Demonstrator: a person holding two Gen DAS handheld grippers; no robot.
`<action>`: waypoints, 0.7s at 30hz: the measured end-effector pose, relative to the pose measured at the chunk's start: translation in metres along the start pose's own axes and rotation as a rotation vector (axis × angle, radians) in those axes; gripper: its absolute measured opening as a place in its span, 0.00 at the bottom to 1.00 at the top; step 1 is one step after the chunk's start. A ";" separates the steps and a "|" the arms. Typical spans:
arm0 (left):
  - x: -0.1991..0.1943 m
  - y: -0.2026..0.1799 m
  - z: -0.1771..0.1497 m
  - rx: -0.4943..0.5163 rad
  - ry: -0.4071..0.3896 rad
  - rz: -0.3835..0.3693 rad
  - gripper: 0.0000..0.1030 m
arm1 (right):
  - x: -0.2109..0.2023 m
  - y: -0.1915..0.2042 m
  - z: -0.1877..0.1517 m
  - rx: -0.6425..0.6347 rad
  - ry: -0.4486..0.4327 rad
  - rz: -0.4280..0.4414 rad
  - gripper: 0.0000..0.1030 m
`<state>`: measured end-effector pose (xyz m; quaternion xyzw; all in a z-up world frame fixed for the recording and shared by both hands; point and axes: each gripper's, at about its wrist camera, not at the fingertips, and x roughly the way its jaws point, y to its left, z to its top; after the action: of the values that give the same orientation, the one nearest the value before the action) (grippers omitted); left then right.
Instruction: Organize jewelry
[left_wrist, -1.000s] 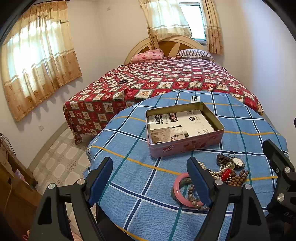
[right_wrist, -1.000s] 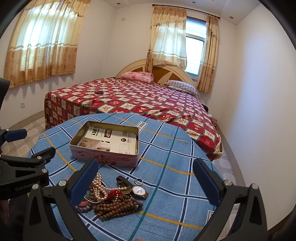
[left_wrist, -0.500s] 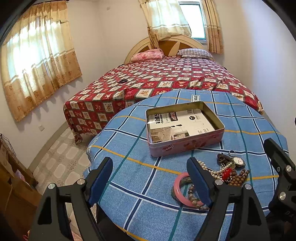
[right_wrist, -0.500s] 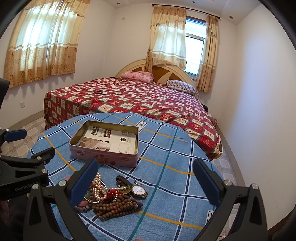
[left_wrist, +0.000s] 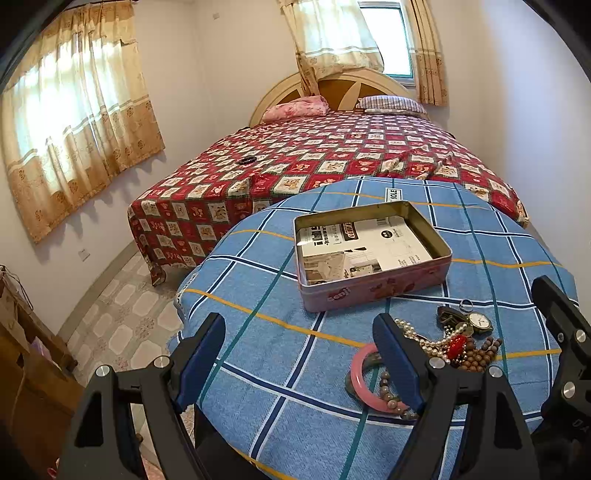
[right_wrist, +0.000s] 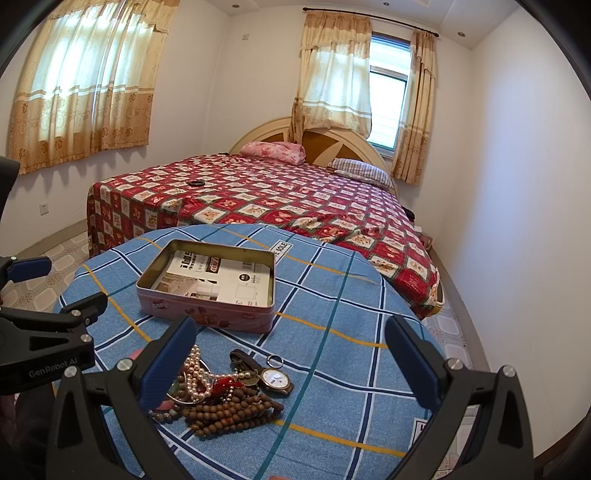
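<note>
Both the left tongs (left_wrist: 299, 354) and right tongs (right_wrist: 290, 363) hang wide and empty above the tabletop (left_wrist: 258, 280). The jewelry pile (right_wrist: 221, 391) lies just before the open tin (right_wrist: 207, 291).

Tiny drift only. In my left tongs' (left_wrist: 299, 321) view, the pink rectangular metal tin (left_wrist: 373, 291), the round gold-rimmed wristwatch (left_wrist: 479, 320) and the black finger of my right tongs (right_wrist: 291, 323) at the edge all sit a hair further right than a second ago. In the right wrist view the tin, the watch and the left tongs' black arm have slid a touch left and up. So both tongs have shifted very slightly. No jewelry has moved on the blue checked tablecloth (right_wrist: 332, 295).
</note>
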<state>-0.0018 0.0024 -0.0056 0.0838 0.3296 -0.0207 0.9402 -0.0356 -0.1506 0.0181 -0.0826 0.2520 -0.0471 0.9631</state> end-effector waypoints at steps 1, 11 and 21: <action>0.000 -0.001 0.000 0.001 0.000 0.001 0.80 | 0.000 0.000 0.000 0.000 0.000 -0.001 1.00; 0.001 -0.002 0.002 0.004 0.001 0.002 0.80 | 0.000 0.000 0.000 -0.002 0.001 -0.001 1.00; 0.001 -0.002 0.002 0.005 0.004 0.001 0.80 | 0.000 0.001 0.000 -0.002 0.001 0.000 1.00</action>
<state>0.0000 0.0000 -0.0053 0.0863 0.3312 -0.0208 0.9394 -0.0354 -0.1499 0.0177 -0.0836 0.2525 -0.0471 0.9628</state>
